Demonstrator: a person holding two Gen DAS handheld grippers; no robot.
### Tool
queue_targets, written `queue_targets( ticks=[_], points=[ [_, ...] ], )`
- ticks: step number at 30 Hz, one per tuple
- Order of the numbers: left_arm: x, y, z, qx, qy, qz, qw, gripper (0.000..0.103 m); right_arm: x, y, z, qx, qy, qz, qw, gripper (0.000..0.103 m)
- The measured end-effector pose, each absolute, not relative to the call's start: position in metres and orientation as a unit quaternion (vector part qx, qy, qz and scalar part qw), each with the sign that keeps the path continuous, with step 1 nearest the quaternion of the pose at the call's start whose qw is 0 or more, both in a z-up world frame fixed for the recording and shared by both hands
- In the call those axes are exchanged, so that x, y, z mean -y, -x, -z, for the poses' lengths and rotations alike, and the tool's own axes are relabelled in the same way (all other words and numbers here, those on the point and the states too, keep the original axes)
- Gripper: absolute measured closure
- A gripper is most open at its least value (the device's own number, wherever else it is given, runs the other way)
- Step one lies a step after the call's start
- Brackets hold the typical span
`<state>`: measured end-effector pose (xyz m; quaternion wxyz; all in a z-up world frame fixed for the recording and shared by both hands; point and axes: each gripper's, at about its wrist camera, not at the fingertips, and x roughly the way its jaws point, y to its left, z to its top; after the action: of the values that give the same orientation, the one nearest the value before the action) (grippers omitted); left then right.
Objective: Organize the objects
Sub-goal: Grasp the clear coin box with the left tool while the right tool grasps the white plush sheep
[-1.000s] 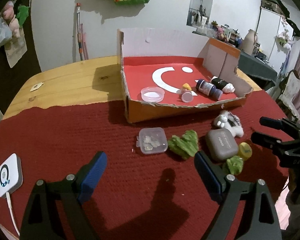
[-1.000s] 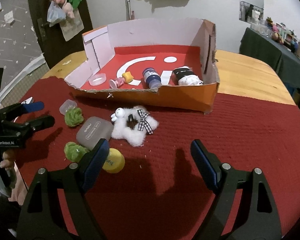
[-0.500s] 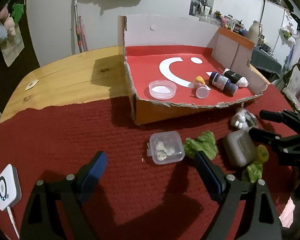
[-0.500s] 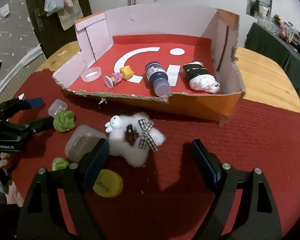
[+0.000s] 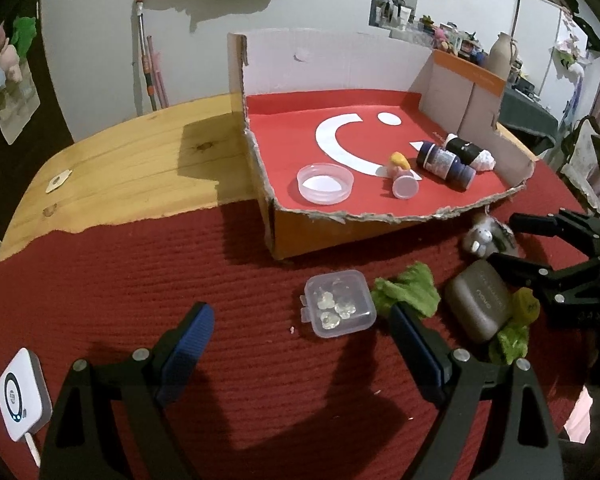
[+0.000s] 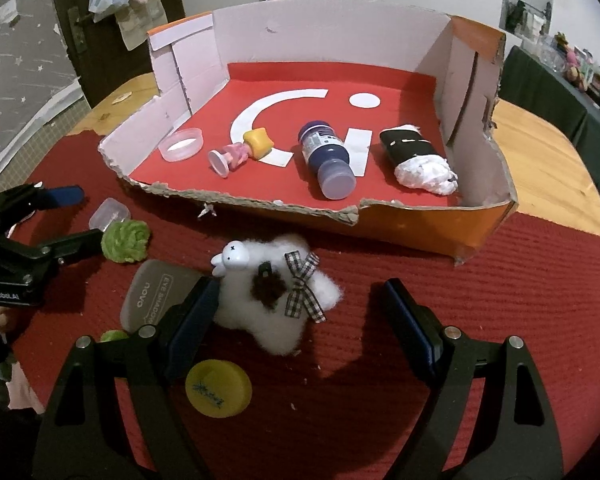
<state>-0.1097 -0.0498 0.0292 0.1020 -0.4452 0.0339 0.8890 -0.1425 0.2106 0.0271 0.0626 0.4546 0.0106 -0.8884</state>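
Observation:
My left gripper is open and low over the red cloth. A small clear plastic box lies between its fingers, near the right one. In the right wrist view my right gripper is open around a fluffy white sheep toy, whose left side touches the left finger. Beside the sheep lie a grey eye-shadow case, a yellow cap and green fuzzy balls. The cardboard box holds a clear lid, a pink and yellow figure, a dark blue bottle and a black and white bundle.
A white device with a cable lies at the cloth's near left. Bare wooden table shows left of the box. The left gripper reaches in from the left in the right wrist view, with a hand under it.
Both grippers have moved forward toward the cardboard box. The clear plastic box now lies between the left fingers and the sheep toy between the right fingers. Both stay open.

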Motion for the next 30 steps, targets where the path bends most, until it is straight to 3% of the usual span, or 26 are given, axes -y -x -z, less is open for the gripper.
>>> queue_targets(
  ticks=[24, 30],
  points=[
    [0.046, 0.118, -0.022, -0.064, 0.443, -0.889, 0.096, 0.013, -0.231, 0.131, -0.028, -0.015, -0.450, 0.892, 0.046, 0.019],
    [0.043, 0.119, -0.020, -0.065, 0.441, -0.889, 0.103, 0.023, -0.223, 0.135, -0.028, -0.029, -0.445, 0.894, 0.051, 0.020]
  ],
)
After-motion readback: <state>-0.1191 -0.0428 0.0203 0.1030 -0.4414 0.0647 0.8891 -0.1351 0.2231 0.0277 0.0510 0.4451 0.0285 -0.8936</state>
